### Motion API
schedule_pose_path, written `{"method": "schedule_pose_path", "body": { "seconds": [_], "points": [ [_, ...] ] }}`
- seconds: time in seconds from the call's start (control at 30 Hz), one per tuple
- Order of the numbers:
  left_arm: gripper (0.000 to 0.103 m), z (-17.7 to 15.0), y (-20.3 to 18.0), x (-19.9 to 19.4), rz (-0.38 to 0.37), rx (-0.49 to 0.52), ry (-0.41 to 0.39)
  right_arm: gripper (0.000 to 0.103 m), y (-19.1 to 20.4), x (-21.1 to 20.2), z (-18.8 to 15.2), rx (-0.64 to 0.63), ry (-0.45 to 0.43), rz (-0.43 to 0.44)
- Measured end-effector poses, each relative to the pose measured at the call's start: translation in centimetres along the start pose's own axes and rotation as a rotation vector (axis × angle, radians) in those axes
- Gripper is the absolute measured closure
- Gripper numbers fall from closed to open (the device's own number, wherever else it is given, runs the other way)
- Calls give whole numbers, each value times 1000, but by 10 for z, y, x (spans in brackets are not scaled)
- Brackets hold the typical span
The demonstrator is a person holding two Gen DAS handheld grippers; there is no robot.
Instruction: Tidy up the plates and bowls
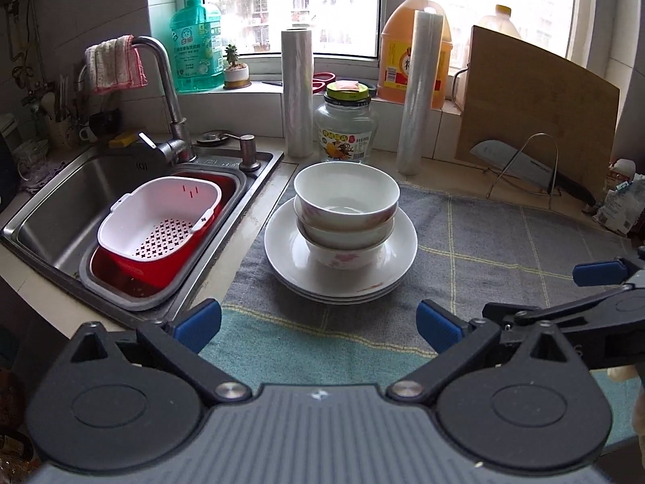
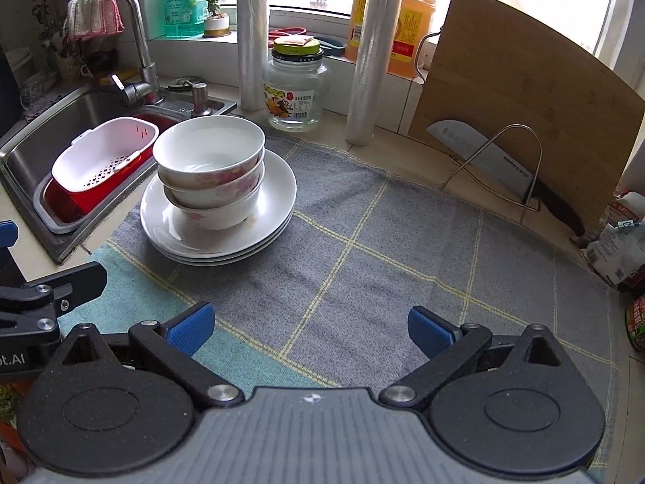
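Kitchen worktop by a window, seen from two wrist cams. Far left: steel sink w/ a tall faucet that has a pink-and-white cloth draped over it; inside the sink sits a red tub holding a white perforated strainer basket. Just right of the sink, on the left part of a grey checked mat, stands the task's stack: three nested bowls, white w/ pink flower print, upright on top of a pile of white plates. Behind the stack, along the wall: a roll of plastic bags, a glass jar w/ yellow-green lid, a roll of cling film, and an orange oil jug on the sill. Farther right, a wooden cutting board leans upright, a cleaver resting on a wire rack in front of it. Near the bottom, left gripper hangs above the mat in front of the plates, blue pads wide apart, nothing between them. Right gripper sits beside it to the right, over bare mat, pads also spread wide and empty, well apart from the dishes.
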State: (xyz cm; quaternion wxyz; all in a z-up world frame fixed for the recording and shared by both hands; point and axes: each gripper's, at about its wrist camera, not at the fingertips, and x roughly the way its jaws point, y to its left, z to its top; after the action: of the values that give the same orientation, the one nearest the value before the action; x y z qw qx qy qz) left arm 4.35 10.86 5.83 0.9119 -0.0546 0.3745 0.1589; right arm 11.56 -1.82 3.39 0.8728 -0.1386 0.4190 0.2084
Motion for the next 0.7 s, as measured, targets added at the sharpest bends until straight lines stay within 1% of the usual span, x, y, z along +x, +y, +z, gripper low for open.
{"method": "schedule_pose_path", "body": {
  "seconds": [0.1, 0.33, 0.7],
  "points": [
    [1, -5, -2, -14, 30, -3, -6, 0, 1, -14, -5, 6, -18, 8],
    [1, -13, -1, -33, 43, -28, -21, 0, 4, -35, -16, -4, -51, 9],
    [1, -17, -4, -41, 51, -40, -14, 0, 1, -46, -22, 0, -70, 8]
  ]
}}
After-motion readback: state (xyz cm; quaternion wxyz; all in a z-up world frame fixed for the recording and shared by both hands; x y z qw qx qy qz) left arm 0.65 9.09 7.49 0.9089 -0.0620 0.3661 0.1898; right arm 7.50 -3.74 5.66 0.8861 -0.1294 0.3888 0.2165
